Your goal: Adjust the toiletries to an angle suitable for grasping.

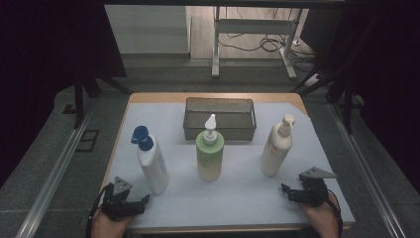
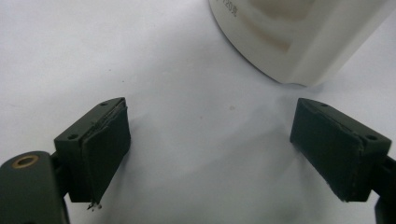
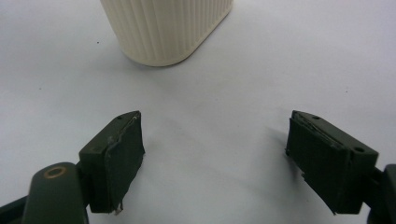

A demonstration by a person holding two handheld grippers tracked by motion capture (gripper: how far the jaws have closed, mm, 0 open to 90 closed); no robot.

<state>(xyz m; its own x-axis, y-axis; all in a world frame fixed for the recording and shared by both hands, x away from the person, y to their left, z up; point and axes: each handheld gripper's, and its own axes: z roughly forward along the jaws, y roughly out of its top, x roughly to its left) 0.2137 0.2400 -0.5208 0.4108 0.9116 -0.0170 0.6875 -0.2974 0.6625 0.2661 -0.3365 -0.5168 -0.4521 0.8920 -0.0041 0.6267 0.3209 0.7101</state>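
Observation:
Three pump bottles stand in a row on the pale mat (image 1: 237,198). At the left is a white bottle with a blue pump (image 1: 150,161), in the middle a green bottle with a white pump (image 1: 210,151), at the right a cream ribbed bottle (image 1: 277,147). My left gripper (image 1: 141,202) rests open at the near left corner, just short of the white bottle's base (image 2: 299,37). Over at the near right my right gripper (image 1: 287,191) also stands open, a little before the cream bottle's base (image 3: 163,28). Nothing lies between either pair of jaws.
A dark wire-mesh basket (image 1: 220,118) sits behind the green bottle near the table's far edge. The mat's front edge lies close under both hands. Dark curtains and metal frame rails flank the table.

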